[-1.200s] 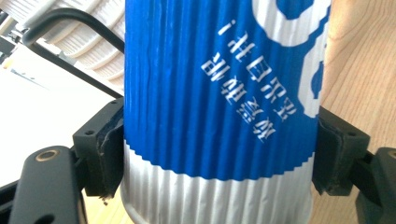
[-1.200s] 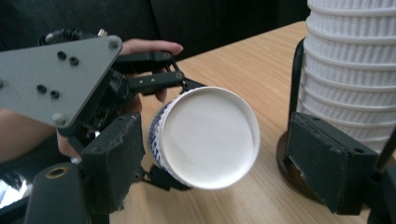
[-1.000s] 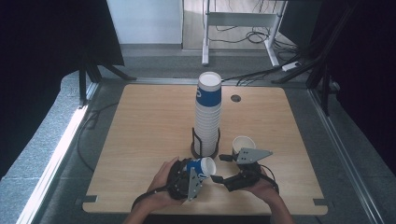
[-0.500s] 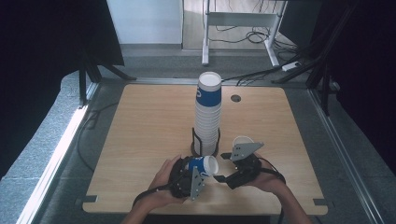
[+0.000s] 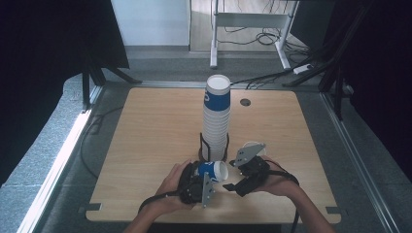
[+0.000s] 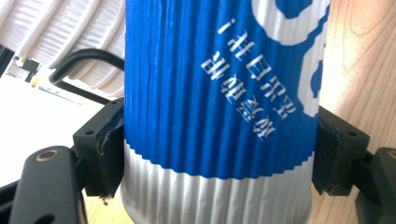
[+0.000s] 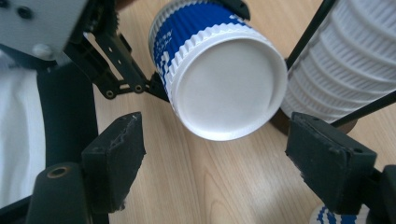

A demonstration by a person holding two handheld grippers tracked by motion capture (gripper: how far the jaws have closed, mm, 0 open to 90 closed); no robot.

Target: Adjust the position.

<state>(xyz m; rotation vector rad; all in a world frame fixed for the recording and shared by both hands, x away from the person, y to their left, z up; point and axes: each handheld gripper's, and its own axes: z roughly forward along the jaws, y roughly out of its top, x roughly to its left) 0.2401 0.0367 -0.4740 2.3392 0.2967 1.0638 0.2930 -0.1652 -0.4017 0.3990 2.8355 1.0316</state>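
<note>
A blue and white ribbed paper cup (image 5: 214,170) lies on its side above the table's near edge, with my left gripper (image 5: 206,172) shut on it. In the left gripper view both pads press the cup's (image 6: 215,93) wall, left gripper (image 6: 219,154). My right gripper (image 5: 232,180) is just right of the cup's base. In the right gripper view its jaws, which have just been opening a little, stand open (image 7: 217,144). The cup's white base (image 7: 224,88) faces them and the pads do not touch it.
A tall stack of the same cups (image 5: 216,114) stands mid-table in a black wire holder (image 5: 203,145), close behind both grippers. Its ribbed side (image 7: 345,70) is at the right in the right gripper view. A single cup (image 5: 253,144) stands behind the right hand.
The right gripper has shifted left and slightly up, toward the base of the held cup. The left gripper and its cup have stayed put.
</note>
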